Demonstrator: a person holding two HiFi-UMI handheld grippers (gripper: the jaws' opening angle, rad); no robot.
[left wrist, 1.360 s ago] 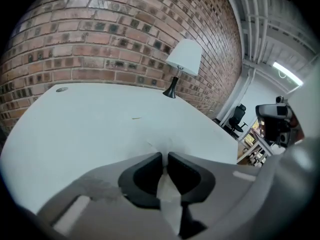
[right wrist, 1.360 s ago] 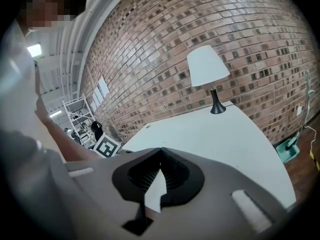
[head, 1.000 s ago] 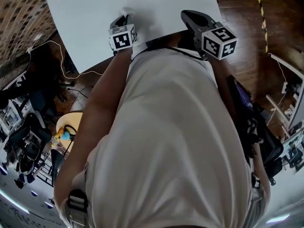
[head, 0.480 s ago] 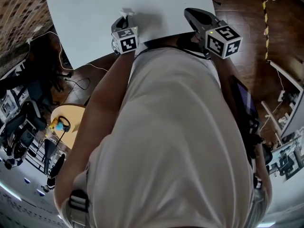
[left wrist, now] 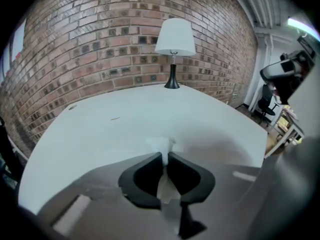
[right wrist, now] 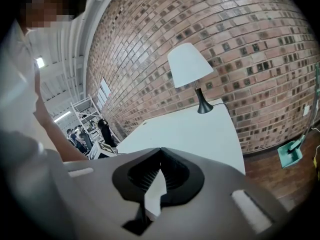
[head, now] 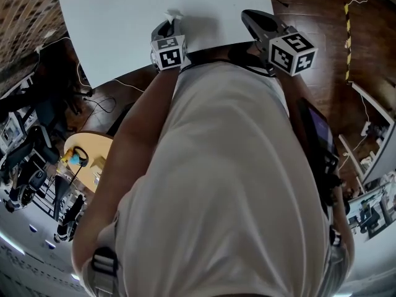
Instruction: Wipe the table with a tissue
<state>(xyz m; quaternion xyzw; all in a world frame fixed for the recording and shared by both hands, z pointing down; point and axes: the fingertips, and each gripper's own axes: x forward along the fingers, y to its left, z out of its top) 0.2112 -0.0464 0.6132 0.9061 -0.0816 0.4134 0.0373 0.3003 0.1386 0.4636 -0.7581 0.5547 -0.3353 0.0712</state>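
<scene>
Sliding right along white rectangular tabletop (head: 111,30), left hand-held gripper (head: 168,23) clamping crumpled white tissue (head: 173,13); right hand-held gripper (right wrist: 160,153) closed, empty; most wiping remaining.

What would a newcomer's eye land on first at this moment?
First, the left gripper, whose jaws pinch a white tissue down on the near part of the big white table. Next, the white-shaded lamp at the table's far edge, against the brick wall. The right gripper hangs by the table's near right corner, jaws shut on nothing.
</scene>
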